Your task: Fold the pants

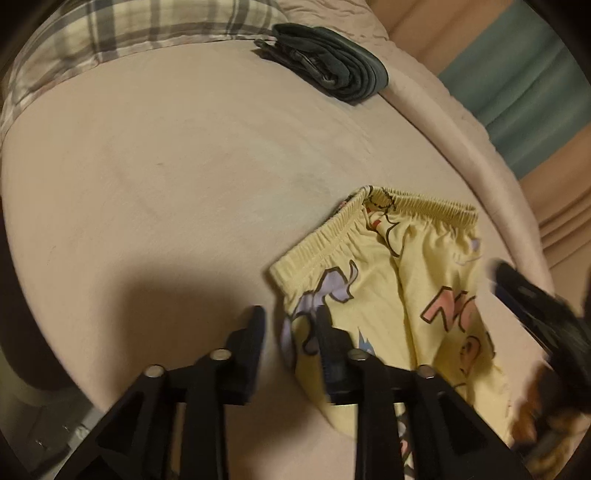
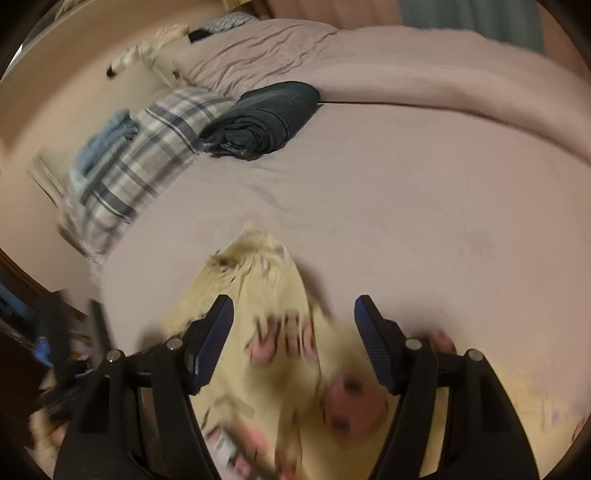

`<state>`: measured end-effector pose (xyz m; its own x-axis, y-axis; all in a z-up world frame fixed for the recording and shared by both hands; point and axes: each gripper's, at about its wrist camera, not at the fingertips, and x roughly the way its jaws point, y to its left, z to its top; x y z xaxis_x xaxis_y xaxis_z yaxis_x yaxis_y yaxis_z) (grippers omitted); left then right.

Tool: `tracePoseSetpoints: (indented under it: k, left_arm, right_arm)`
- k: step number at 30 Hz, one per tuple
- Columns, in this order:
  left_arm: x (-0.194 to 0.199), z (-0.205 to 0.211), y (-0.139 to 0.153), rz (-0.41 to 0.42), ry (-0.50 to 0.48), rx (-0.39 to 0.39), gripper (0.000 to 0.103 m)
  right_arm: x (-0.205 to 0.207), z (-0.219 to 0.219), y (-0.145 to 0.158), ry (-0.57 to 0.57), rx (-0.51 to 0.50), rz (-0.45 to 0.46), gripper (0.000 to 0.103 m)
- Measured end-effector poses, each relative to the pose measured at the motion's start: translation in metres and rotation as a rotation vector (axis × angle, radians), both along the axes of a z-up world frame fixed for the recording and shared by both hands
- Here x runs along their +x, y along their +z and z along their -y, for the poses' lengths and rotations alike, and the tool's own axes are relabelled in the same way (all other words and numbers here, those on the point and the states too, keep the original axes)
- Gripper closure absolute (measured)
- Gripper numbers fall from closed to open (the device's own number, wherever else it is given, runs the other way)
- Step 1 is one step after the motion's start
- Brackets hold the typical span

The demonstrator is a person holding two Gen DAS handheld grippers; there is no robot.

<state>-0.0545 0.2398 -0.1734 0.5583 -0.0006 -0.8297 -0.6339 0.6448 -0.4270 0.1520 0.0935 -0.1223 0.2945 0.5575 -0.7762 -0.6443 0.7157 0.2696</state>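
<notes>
Pants (image 1: 399, 280) lay on bed (image 1: 166, 184), waistband away from person, near side edge. Left tool (image 1: 290, 321): jaws partly apart, nothing clamped; one finger over pants' edge, other over bare sheet, likely placed to take that edge. Right tool (image 2: 293, 314): jaws wide apart above printed fabric, nothing held; view blurred. Dark folded garment (image 1: 328, 62) and plaid pillow (image 1: 110, 33) lay well apart, leaving folding room.
</notes>
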Motion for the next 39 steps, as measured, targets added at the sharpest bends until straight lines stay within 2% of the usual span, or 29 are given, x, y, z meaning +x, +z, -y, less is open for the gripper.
tracePoseSetpoints:
  k: [2,3,4,5,7,9,11,14,16,17,18,20,22,26,28,31,35,37,38,39]
  left_arm:
    - [-0.006,-0.004,0.002,0.017,0.010,0.015,0.059]
    - [-0.009,-0.006,0.003,0.030,0.012,0.034,0.059]
    - [-0.014,-0.009,0.005,0.033,0.015,0.034,0.059]
    - [-0.017,-0.011,0.006,0.034,0.020,0.033,0.059]
    - [-0.022,-0.018,0.009,0.040,0.037,0.035,0.059]
    - [-0.026,-0.024,0.011,0.049,0.054,0.035,0.057]
    - [-0.027,-0.030,0.011,0.050,0.070,0.037,0.053]
    - [-0.028,-0.034,0.010,0.044,0.084,0.031,0.053]
    - [-0.027,-0.037,0.009,0.036,0.091,0.016,0.052]
    - [-0.028,-0.038,0.009,0.034,0.093,0.011,0.048]
    - [-0.028,-0.038,0.009,0.034,0.092,0.005,0.042]
    - [-0.026,-0.038,0.009,0.026,0.085,0.002,0.036]
    - [-0.023,-0.037,0.010,0.026,0.072,0.003,0.034]
    - [-0.006,-0.029,0.010,0.026,0.044,-0.011,0.033]
    - [0.006,-0.023,0.006,0.022,0.018,-0.023,0.031]
    - [0.027,-0.016,-0.009,-0.021,0.003,-0.040,0.031]
    - [0.040,-0.010,-0.011,-0.018,0.047,0.022,0.031]
    - [0.045,-0.003,-0.013,-0.018,0.043,0.033,0.062]
    - [0.048,0.000,-0.015,-0.033,0.028,0.042,0.084]
    - [0.048,0.004,-0.017,-0.033,0.018,0.054,0.092]
  right_arm:
    - [0.002,-0.012,-0.009,0.003,-0.052,0.022,0.036]
    - [0.001,-0.015,-0.012,0.013,-0.068,0.026,0.045]
    - [0.001,-0.016,-0.012,0.023,-0.076,0.033,0.079]
    - [-0.004,-0.021,-0.011,0.035,-0.076,0.050,0.097]
    - [-0.015,-0.019,0.001,0.058,-0.008,0.066,0.098]
    - [-0.030,-0.015,0.012,0.141,0.084,0.015,0.098]
    - [-0.049,-0.025,0.015,0.217,0.132,-0.028,0.098]
    - [-0.071,-0.049,0.001,0.298,0.130,-0.101,0.095]
    - [-0.083,-0.068,-0.025,0.323,0.055,-0.168,0.090]
    - [-0.086,-0.073,-0.038,0.325,0.005,-0.203,0.083]
    - [-0.087,-0.075,-0.047,0.323,-0.019,-0.232,0.065]
    - [-0.090,-0.062,-0.043,0.323,0.044,-0.233,0.055]
    - [-0.089,-0.043,-0.029,0.304,0.082,-0.218,0.028]
    - [-0.083,0.033,-0.003,0.178,0.149,-0.186,0.024]
    - [-0.083,0.096,0.008,0.059,0.148,-0.152,0.024]
    - [-0.081,0.196,0.017,-0.174,0.120,-0.093,0.021]
    - [-0.095,0.359,0.016,-0.638,-0.036,-0.043,0.018]
    - [-0.109,0.427,0.009,-0.848,-0.124,-0.047,0.018]
    - [-0.118,0.458,0.005,-0.946,-0.153,-0.055,0.018]
    - [-0.126,0.482,0.001,-1.023,-0.175,-0.071,0.018]
